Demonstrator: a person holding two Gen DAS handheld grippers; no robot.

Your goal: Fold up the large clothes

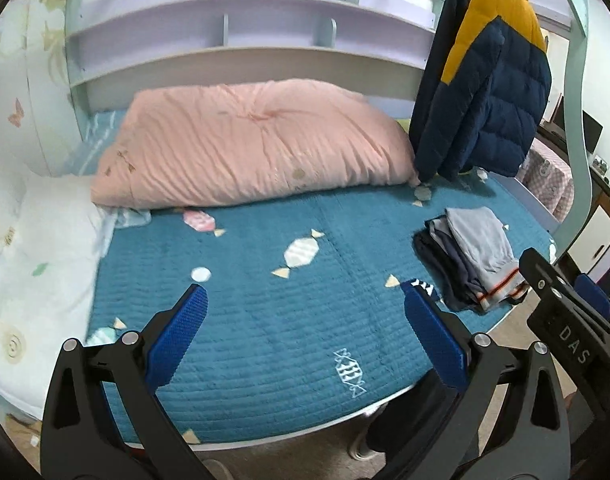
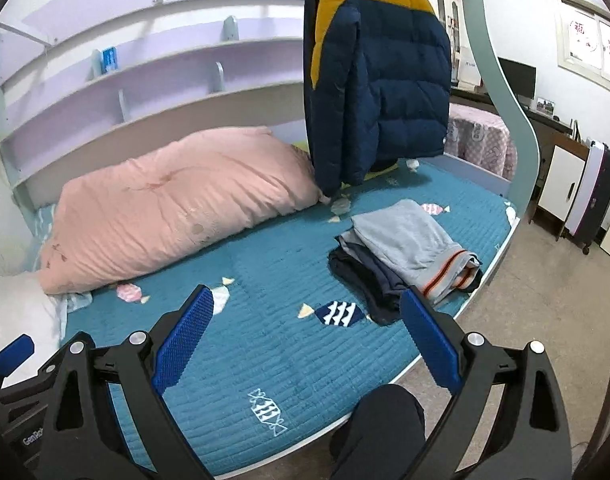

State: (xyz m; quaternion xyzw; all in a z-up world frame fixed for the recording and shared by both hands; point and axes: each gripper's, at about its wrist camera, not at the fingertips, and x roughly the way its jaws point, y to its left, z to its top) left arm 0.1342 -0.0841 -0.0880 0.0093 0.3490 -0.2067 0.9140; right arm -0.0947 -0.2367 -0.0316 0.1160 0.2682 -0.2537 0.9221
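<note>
A navy and mustard puffer jacket (image 1: 489, 92) hangs from a rail over the far right of the bed; it also shows in the right wrist view (image 2: 381, 80). A stack of folded clothes (image 1: 473, 256), grey piece on top, lies on the teal bed cover (image 1: 245, 300) near its right edge, also in the right wrist view (image 2: 405, 252). My left gripper (image 1: 301, 300) is open and empty above the front of the bed. My right gripper (image 2: 305, 304) is open and empty, just left of the stack; it shows at the right edge of the left wrist view (image 1: 561, 292).
A pink duvet (image 1: 249, 144) lies bundled at the back of the bed, a white pillow (image 1: 45, 248) at the left. Shelves (image 1: 233, 32) run behind. A curved bed post (image 2: 505, 92), a suitcase (image 2: 593, 196) and a desk stand to the right.
</note>
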